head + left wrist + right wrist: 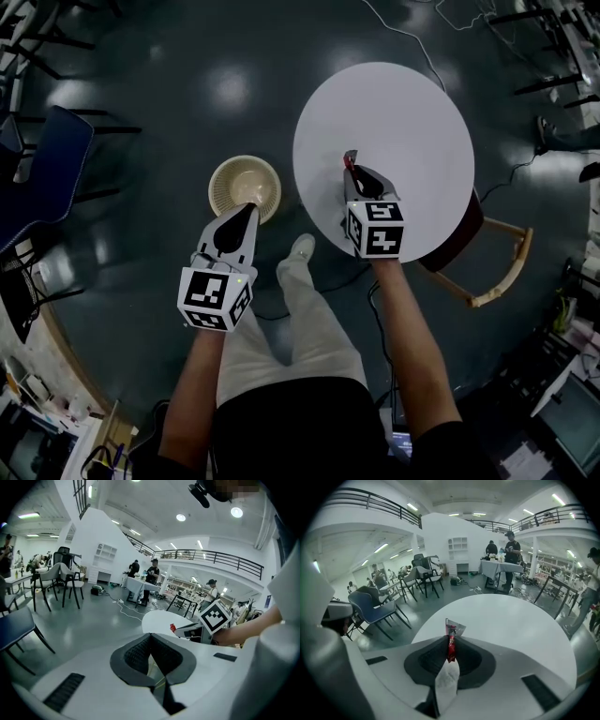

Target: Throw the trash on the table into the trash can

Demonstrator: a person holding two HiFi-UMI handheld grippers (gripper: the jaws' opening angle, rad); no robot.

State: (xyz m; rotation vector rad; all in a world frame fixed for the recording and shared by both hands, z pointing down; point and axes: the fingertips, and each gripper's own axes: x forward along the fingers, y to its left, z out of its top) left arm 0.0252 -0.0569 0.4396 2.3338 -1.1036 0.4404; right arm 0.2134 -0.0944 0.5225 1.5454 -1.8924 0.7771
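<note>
Fingers [425,659] of right gripper [350,161] clamp red wrapper [451,645]; left gripper [247,210] over trash can [223,174]

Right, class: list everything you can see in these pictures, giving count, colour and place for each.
table: one, white, round, right of centre.
trash can: one, cream, on the floor left of the table.
wrapper: one, red and silver, over the table's near edge.
wooden chair: one, light wood, at the table's right side.
blue chair: one, on the floor at far left.
cable: one, pale, on the floor beyond the table.
trouser legs: two, pale, between the arms.
left gripper: one, white, jaws shut and empty, over the trash can's near rim.
right gripper: one, white, jaws shut on the wrapper.
</note>
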